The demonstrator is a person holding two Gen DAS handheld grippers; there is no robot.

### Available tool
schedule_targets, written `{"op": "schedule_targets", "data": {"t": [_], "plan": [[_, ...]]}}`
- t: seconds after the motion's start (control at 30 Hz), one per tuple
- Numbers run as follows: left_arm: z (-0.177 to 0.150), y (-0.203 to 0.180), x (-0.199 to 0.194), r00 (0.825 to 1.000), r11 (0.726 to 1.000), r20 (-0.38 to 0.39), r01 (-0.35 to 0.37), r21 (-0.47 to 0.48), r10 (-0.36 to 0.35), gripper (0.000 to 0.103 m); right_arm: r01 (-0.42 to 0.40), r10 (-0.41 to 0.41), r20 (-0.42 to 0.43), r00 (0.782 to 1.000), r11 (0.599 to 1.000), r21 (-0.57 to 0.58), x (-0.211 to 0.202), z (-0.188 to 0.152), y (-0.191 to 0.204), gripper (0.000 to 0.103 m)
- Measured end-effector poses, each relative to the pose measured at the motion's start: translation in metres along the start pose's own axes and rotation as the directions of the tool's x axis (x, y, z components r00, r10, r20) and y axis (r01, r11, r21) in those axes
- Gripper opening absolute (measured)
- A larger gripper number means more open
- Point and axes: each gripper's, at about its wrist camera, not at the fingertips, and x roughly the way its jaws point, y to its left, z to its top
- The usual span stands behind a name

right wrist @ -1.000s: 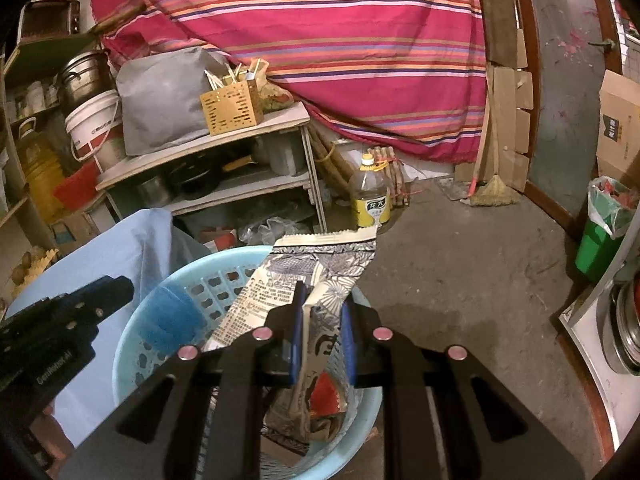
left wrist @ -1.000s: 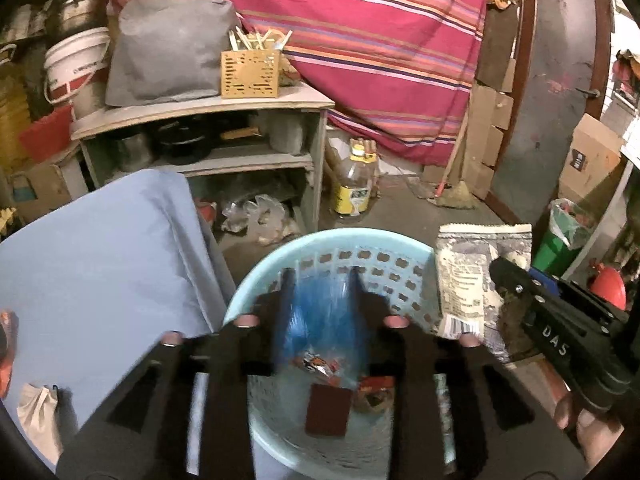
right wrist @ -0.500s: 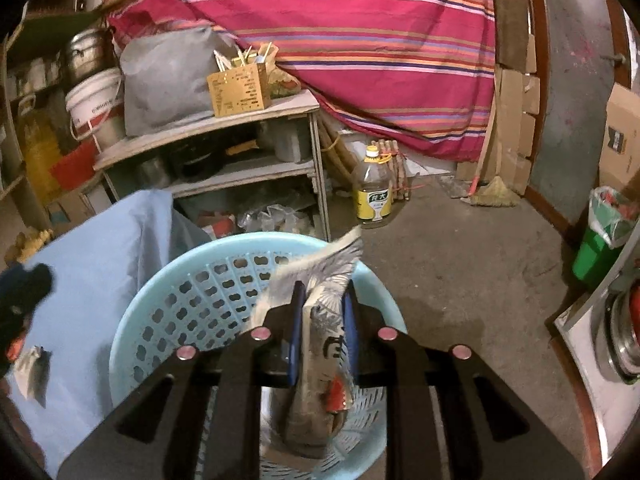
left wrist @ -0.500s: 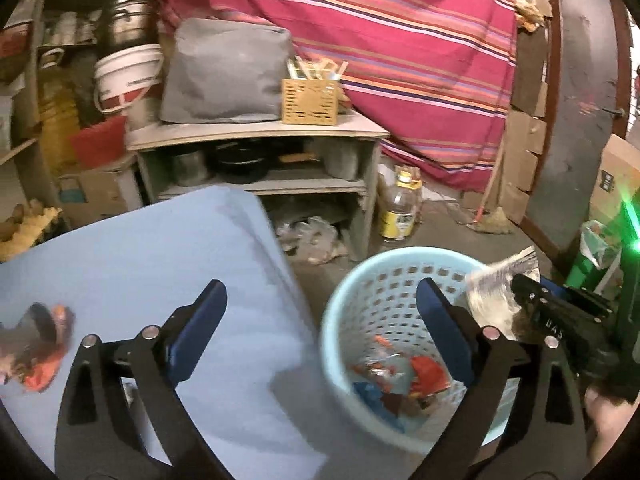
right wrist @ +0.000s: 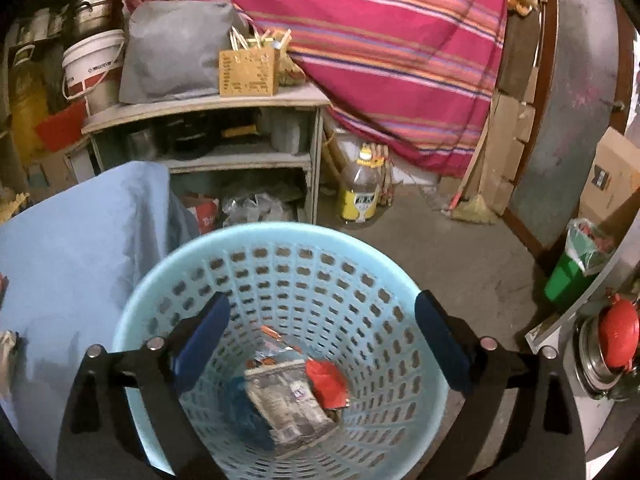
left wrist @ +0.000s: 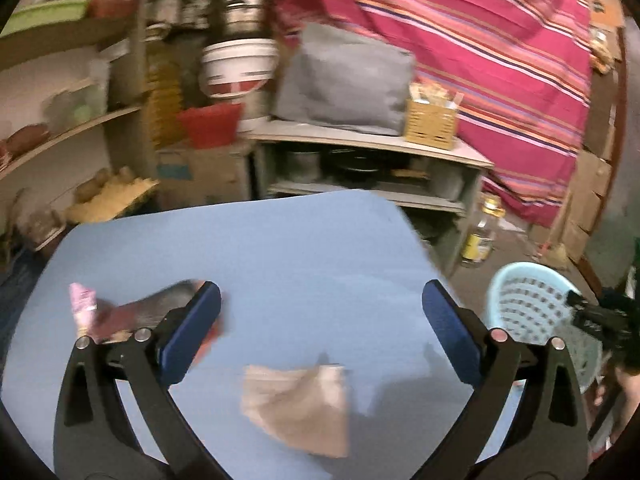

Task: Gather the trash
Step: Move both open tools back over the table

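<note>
My left gripper hangs over the blue-covered table, its jaws opening wide with nothing between them. A crumpled brown paper bag lies just below it. A dark red wrapper and a pink packet lie behind the left finger. My right gripper is above the light blue basket, jaws opening and empty. At the basket's bottom rest the grey printed bag, a red wrapper and a blue wrapper. The left wrist view shows the basket at the right edge.
Behind the table stands a grey shelf unit bearing a grey bag and a wooden box. An oil bottle sits on the concrete floor. A green bin and a red-lidded pot stand at the right.
The right gripper let go of the grey printed bag, which fell into the basket. The left gripper opened over the basket, then swung left to the table above the paper bag.
</note>
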Motion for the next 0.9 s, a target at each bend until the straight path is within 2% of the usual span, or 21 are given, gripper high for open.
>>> {"op": "schedule_targets", "data": {"t": [0.13, 0.27, 0.43, 0.57, 0.73, 0.9], "plan": [[-0.003, 0.048, -0.003, 0.998, 0.997, -0.001, -0.069, -0.028, 0.069, 0.097, -0.062, 0.062, 0.020, 0.998, 0.998, 0.002, -0.017, 0.005, 0.031, 0.092], [-0.009, 0.093, -0.006, 0.990, 0.990, -0.008, -0.138, -0.042, 0.138, 0.097, -0.115, 0.115, 0.037, 0.993, 0.993, -0.016, -0.035, 0.004, 0.074, 0.098], [-0.019, 0.143, -0.001, 0.981, 0.979, -0.043, -0.192, -0.069, 0.190, 0.098, -0.177, 0.181, 0.054, 0.982, 0.982, -0.070, -0.051, -0.001, 0.126, 0.098], [-0.032, 0.180, 0.007, 0.975, 0.974, -0.087, -0.210, -0.087, 0.203, 0.097, -0.215, 0.222, 0.034, 0.975, 0.966, -0.141, -0.059, -0.011, 0.170, 0.098], [-0.042, 0.216, 0.014, 0.958, 0.956, -0.126, -0.271, -0.108, 0.257, 0.098, -0.232, 0.244, 0.024, 0.969, 0.944, -0.235, -0.070, -0.026, 0.211, 0.098], [-0.048, 0.244, 0.008, 0.956, 0.944, -0.137, -0.280, -0.176, 0.258, 0.098, -0.310, 0.317, -0.023, 0.948, 0.906, -0.288, -0.085, -0.042, 0.248, 0.098]]}}
